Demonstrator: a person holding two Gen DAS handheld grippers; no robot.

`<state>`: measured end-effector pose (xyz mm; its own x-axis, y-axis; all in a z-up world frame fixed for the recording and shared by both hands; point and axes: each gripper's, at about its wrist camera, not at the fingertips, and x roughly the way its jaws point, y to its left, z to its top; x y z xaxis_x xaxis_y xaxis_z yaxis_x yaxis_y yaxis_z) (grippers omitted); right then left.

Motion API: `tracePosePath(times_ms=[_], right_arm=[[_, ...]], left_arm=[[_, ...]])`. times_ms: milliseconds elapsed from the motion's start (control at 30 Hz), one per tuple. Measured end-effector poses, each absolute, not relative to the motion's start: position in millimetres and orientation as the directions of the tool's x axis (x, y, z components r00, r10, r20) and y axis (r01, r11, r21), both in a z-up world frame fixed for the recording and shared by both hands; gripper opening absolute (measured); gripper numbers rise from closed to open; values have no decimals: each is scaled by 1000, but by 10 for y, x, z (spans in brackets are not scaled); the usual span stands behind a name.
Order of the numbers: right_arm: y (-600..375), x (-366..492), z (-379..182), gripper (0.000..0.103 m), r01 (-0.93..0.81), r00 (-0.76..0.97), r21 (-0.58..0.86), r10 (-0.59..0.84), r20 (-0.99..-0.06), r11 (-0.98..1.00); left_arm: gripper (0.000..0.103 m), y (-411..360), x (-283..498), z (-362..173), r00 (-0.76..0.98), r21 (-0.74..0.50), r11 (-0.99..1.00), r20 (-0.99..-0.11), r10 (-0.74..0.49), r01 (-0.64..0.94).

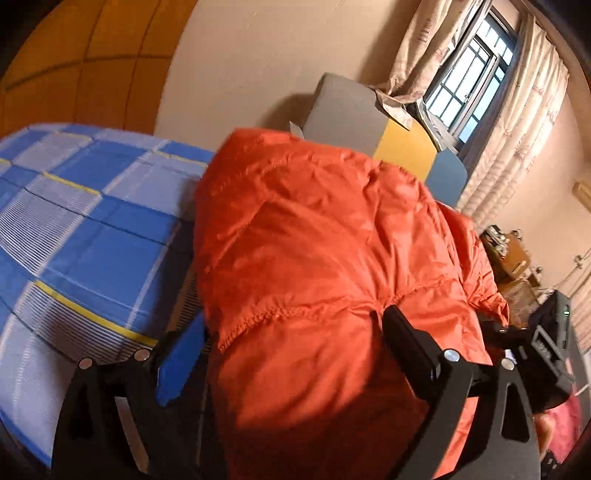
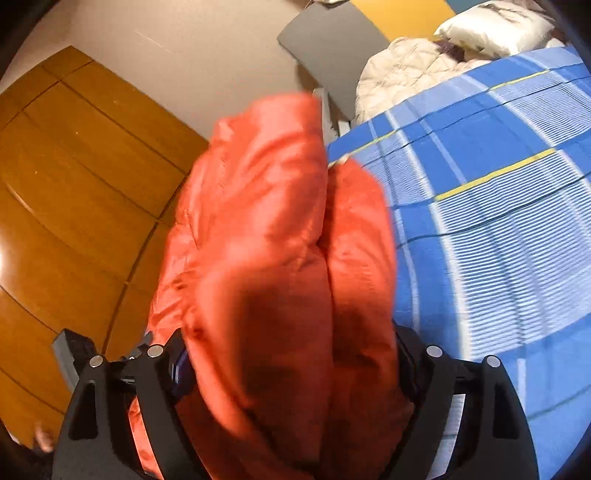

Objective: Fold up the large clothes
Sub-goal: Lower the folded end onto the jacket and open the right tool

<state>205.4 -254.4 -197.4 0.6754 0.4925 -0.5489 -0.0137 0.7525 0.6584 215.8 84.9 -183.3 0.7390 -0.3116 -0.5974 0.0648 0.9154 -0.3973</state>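
Puffy orange quilted nylon jacket [image 1: 325, 258], bunched into a thick bundle, filling the centre of both wrist views and resting at the edge of a bed covered by a blue, white and yellow checked sheet [image 1: 85, 221]. In the left wrist view, sheet at nine o'clock of the jacket; in the right wrist view, sheet [image 2: 498, 221] at three o'clock.

Left gripper [image 1: 291, 350] at six o'clock, black jaws spread wide with the padded bundle bulging between them; blue-taped left finger standing just clear of the fabric, right finger lying against a fold, no visible squeeze. Right gripper [image 2: 291, 369] likewise spread wide around the bundle; fabric touching both fingers, firm pinch impossible to confirm through blur.

Beyond the jacket: grey, yellow and blue headboard panels [image 1: 343, 110] at twelve o'clock, barred window [image 1: 469, 77] with pale curtains at one o'clock, wooden wardrobe doors [image 2: 74, 184] at nine o'clock in the right view, white pillow [image 2: 491, 26] and cream quilted garment [image 2: 402, 70] at one o'clock.

Likely step: setting the gathered jacket down on the bed and letting go. Next move probably calls for drawing both grippers back without dragging slippery fabric, then regripping to spread it flat.
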Motion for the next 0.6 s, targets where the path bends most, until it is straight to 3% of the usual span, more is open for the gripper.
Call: tracePosePath(times_ms=[100,167,300,433,600], right_arm=[[-2568,1973,-1733,84,-25,724,605,431,-538,796],[-2533,1992,-1551,90,4,774,517,325,-544,856],[-2422,2142,-1297,90,29,830,425,215,-514,905],[-2151,2552,-1289,90,59,797,308,141,-587,950],[-2076,2956,-1725,94,145,715,177,20,-699,973]], left_arm=[[94,877,2100,-1723,759,-401,916,-585,-287,37],[94,845,2135,-1652,760,-361,933,-608,-227,-10],[94,685,2194,-1582,763,-282,958,-628,-149,-45],[96,475,2324,-1632,733,-172,983,-676,-75,-58],[101,435,2378,-1708,728,-191,980,-679,-91,-56]])
